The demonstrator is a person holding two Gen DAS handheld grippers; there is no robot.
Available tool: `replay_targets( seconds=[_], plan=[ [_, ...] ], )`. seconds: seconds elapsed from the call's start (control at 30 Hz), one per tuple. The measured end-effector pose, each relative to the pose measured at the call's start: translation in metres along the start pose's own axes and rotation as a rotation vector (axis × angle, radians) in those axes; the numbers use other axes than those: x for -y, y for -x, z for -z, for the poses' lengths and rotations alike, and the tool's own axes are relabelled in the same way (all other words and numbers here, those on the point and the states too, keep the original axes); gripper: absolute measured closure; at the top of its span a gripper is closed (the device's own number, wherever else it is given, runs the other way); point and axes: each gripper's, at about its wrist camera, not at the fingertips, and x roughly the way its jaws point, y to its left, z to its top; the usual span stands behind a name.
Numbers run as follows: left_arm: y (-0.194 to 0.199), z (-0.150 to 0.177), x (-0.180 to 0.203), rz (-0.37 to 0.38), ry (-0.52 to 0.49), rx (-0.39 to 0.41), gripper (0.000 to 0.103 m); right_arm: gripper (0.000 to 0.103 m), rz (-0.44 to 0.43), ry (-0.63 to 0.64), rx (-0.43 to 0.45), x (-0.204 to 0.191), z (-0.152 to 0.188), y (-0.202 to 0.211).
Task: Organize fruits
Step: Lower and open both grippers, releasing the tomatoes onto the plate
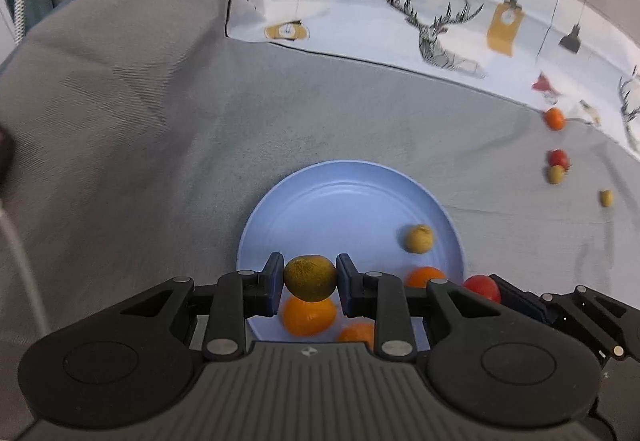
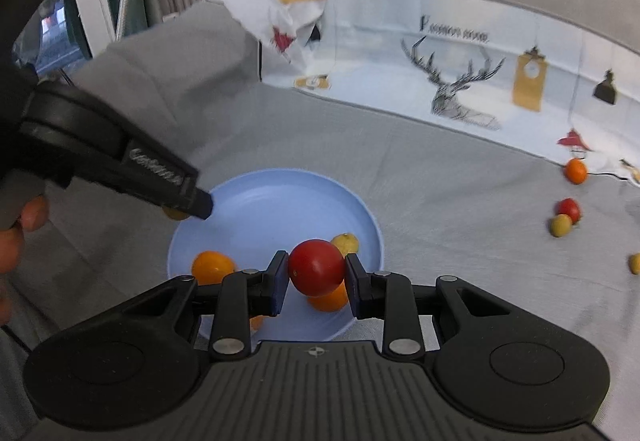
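My left gripper (image 1: 310, 279) is shut on a green-brown fruit (image 1: 310, 277) and holds it above the near edge of a light blue plate (image 1: 340, 193). My right gripper (image 2: 317, 273) is shut on a red tomato (image 2: 317, 267) above the same plate (image 2: 280, 197). On the plate lie oranges (image 1: 309, 315) (image 2: 212, 267) and a small yellow fruit (image 1: 419, 238) (image 2: 346, 242). The right gripper's tomato shows at the plate's right rim in the left wrist view (image 1: 482, 287). The left gripper's body (image 2: 120, 165) reaches over the plate's left rim in the right wrist view.
Loose fruit lies on the grey cloth to the right: an orange (image 2: 575, 171), a red tomato (image 2: 569, 209), a green fruit (image 2: 560, 225) and another yellowish one (image 2: 635, 264). A white printed cloth (image 2: 460, 73) with deer drawings covers the back.
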Motion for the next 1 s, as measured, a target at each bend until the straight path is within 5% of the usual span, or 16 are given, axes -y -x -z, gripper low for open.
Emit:
replay_targets(
  seconds=[0.23, 0.3, 0.33, 0.37, 0.4, 0.5, 1.0],
  plan=[
    [-0.039, -0.009, 0.001, -0.025, -0.038, -0.035, 0.070, 0.072, -0.005, 0.053, -0.046, -0.007, -0.001, -0.046],
    [-0.042, -0.010, 0.002, -0.019, -0.060, -0.037, 0.039, 0.071, -0.021, 0.085, -0.063, -0.010, -0.002, -0.053],
    [-0.039, -0.009, 0.001, -0.022, -0.062, -0.028, 0.010, 0.063, -0.023, 0.093, -0.068, -0.011, -0.004, -0.053],
    [-0.033, -0.006, -0.001, -0.023, -0.056, -0.003, 0.000, 0.054, -0.018, 0.094, -0.069, -0.010, -0.005, -0.051],
    [-0.026, -0.004, -0.003, -0.020, -0.050, 0.026, 0.001, 0.039, -0.018, 0.092, -0.070, -0.010, -0.006, -0.047],
    [-0.007, 0.004, -0.003, -0.025, -0.070, 0.021, 0.000, 0.024, -0.024, 0.066, -0.054, -0.007, -0.006, -0.024],
    [0.129, 0.108, -0.007, -0.089, 0.007, 0.063, 0.000, 0.004, 0.060, -0.063, 0.044, -0.037, 0.034, 0.130]
  ],
)
